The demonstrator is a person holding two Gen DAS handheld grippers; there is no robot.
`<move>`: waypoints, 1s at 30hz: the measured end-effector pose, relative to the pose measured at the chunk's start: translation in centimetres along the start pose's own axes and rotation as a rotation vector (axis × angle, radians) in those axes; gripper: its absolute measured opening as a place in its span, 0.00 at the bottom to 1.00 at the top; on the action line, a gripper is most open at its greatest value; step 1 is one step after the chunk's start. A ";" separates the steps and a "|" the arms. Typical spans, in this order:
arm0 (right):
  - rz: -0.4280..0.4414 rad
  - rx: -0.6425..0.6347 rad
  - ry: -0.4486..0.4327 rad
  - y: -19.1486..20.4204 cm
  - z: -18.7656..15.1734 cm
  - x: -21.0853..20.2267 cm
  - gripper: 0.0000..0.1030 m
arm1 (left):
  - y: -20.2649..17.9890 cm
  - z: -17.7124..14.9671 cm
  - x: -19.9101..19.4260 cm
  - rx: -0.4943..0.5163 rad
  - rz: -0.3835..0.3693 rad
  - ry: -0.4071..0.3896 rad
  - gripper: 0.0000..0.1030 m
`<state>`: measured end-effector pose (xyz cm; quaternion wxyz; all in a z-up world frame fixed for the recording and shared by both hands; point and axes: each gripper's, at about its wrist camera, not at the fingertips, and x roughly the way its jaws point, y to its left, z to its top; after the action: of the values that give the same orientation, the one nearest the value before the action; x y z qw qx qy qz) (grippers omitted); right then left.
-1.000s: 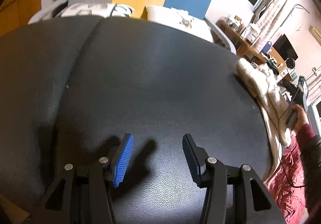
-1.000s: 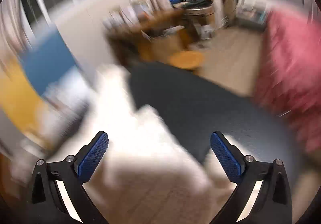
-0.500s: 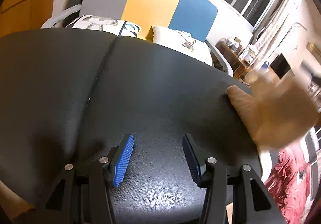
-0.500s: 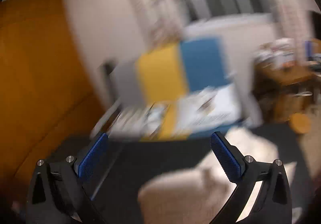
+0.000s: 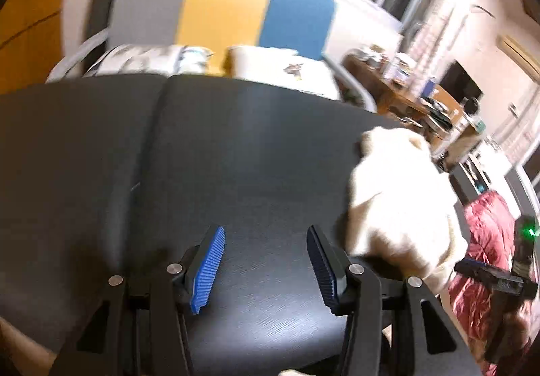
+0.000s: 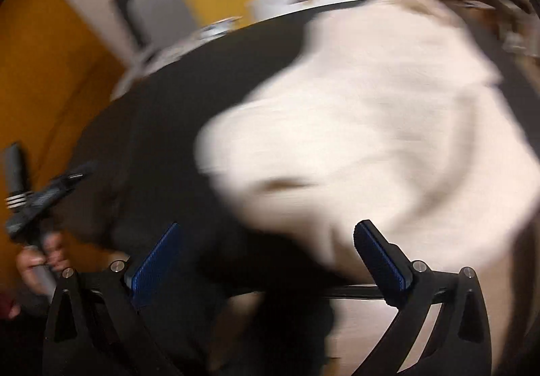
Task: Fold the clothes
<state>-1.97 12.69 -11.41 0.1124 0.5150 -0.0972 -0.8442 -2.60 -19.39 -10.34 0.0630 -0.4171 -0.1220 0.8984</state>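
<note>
A cream fleece garment (image 5: 401,204) lies bunched at the right edge of a black leather table (image 5: 236,156). In the right wrist view the garment (image 6: 371,126) is large and blurred, spread over the table's right part. My left gripper (image 5: 265,264) is open and empty, low over the table's near edge, left of the garment. My right gripper (image 6: 270,258) is open wide and empty at the table's near edge, with the garment just beyond it.
A grey, yellow and blue sofa (image 5: 219,8) with patterned cushions (image 5: 283,72) stands behind the table. A cluttered wooden desk (image 5: 415,99) and a red blanket (image 5: 486,241) are at the right. An orange wall (image 6: 40,72) is at the left.
The cream garment has come up from hanging off the right edge and now lies further onto the table. My right gripper has swung round fast to face the table. My left gripper has barely moved.
</note>
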 end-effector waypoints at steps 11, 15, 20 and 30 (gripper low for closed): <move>0.096 0.376 -0.108 -9.5 2.2 0.5 1.00 | -8.1 -1.2 -0.1 0.158 -0.066 -0.026 0.50; -0.028 0.178 -0.031 -6.4 3.9 3.6 1.00 | -4.6 -3.6 0.7 0.095 -0.005 0.036 0.50; -0.380 -0.090 0.088 -4.4 4.5 8.2 1.00 | -0.8 -4.8 0.7 0.008 0.030 0.042 0.50; 0.136 0.024 0.043 -3.8 3.1 -1.6 1.00 | 2.1 -6.8 1.2 -0.036 -0.035 0.059 0.50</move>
<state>-4.32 16.90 -9.70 0.1654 0.5264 -0.1396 -0.8222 1.81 -20.00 -16.09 0.0748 -0.4424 -0.1433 0.8821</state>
